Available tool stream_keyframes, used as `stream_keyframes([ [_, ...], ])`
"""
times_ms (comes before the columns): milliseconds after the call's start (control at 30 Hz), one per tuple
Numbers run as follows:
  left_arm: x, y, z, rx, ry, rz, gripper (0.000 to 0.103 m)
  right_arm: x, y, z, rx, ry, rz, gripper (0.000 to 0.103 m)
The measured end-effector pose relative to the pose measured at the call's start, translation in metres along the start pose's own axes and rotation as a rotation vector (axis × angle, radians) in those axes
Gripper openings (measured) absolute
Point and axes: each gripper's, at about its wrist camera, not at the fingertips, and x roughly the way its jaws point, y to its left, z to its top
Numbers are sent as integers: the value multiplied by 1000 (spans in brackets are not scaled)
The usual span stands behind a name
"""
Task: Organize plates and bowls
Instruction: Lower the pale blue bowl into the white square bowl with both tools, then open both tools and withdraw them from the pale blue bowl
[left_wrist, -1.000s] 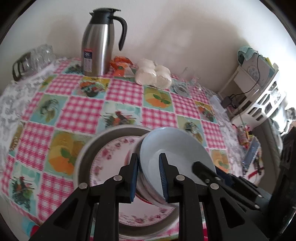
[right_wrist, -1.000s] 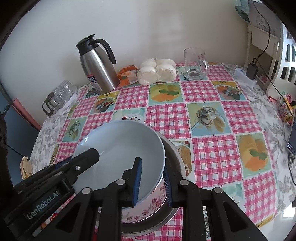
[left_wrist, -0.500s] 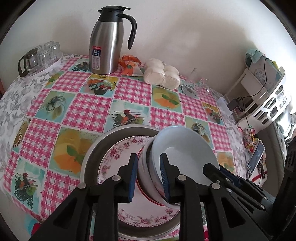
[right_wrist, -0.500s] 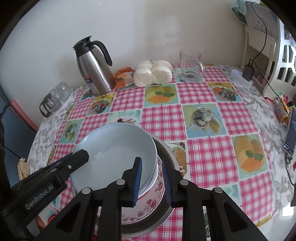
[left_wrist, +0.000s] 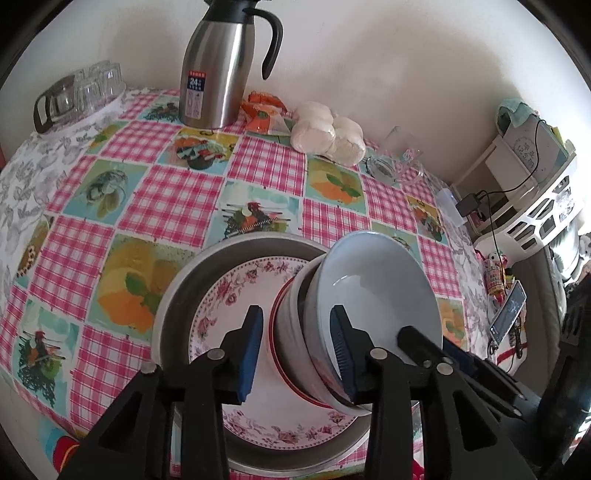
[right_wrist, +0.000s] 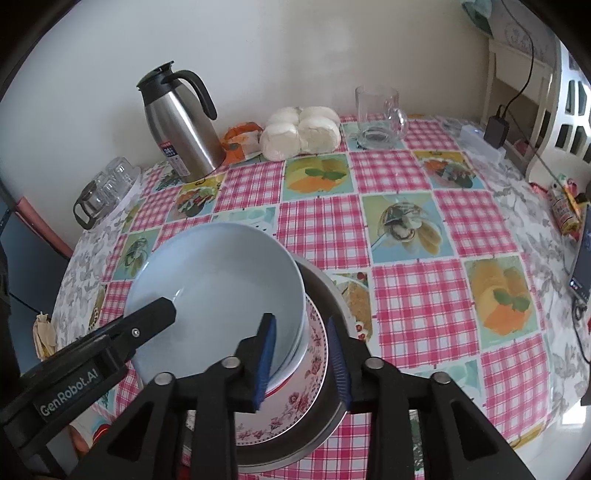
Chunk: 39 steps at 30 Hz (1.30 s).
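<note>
A pale blue bowl (left_wrist: 376, 288) (right_wrist: 221, 280) sits nested in a white bowl with a red rim (left_wrist: 290, 332). Both rest on a floral plate (left_wrist: 236, 295) (right_wrist: 295, 402) inside a grey metal basin (left_wrist: 177, 295) (right_wrist: 332, 295). My left gripper (left_wrist: 295, 350) straddles the near-left wall of the bowls. Its jaws are opening, and a gap shows beside the outer pad. My right gripper (right_wrist: 302, 362) straddles the blue bowl's right rim, one pad inside and one outside. Its jaws are opening too, clear of the rim.
At the back of the checked tablecloth stand a steel jug (left_wrist: 218, 62) (right_wrist: 177, 122), a bag of white buns (left_wrist: 325, 133) and a glass mug (right_wrist: 376, 114). Glass cups (left_wrist: 77, 96) sit far left. A white shelf (left_wrist: 535, 184) and a phone (right_wrist: 581, 258) are at the right.
The blue bowl has come down and settled into the white bowl. Both grippers' jaws have spread away from the bowl walls they were pinching.
</note>
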Motion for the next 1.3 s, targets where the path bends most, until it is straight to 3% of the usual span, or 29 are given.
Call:
stream_keyframes([
  [67, 2, 1, 0, -6, 9, -3, 39, 6, -2, -1, 14, 21, 17, 41],
  [300, 8, 9, 1, -44, 35, -12, 43, 14, 4, -5, 14, 59, 73, 41],
  [667, 5, 14, 4, -67, 28, -13, 44, 14, 9, -7, 9, 68, 80, 45],
  [833, -5, 13, 5, -56, -12, 11, 44, -1, 13, -5, -28, 1, 1, 45],
  [933, -11, 14, 7, -58, -36, 32, 54, -9, 12, -2, -27, -31, 0, 45],
  [1067, -17, 16, 8, -65, -60, 43, 60, -11, 11, 0, -24, -45, -13, 61],
  [1300, -22, 15, 9, -51, -90, 77, 75, -12, 12, 1, -31, -53, -21, 72],
])
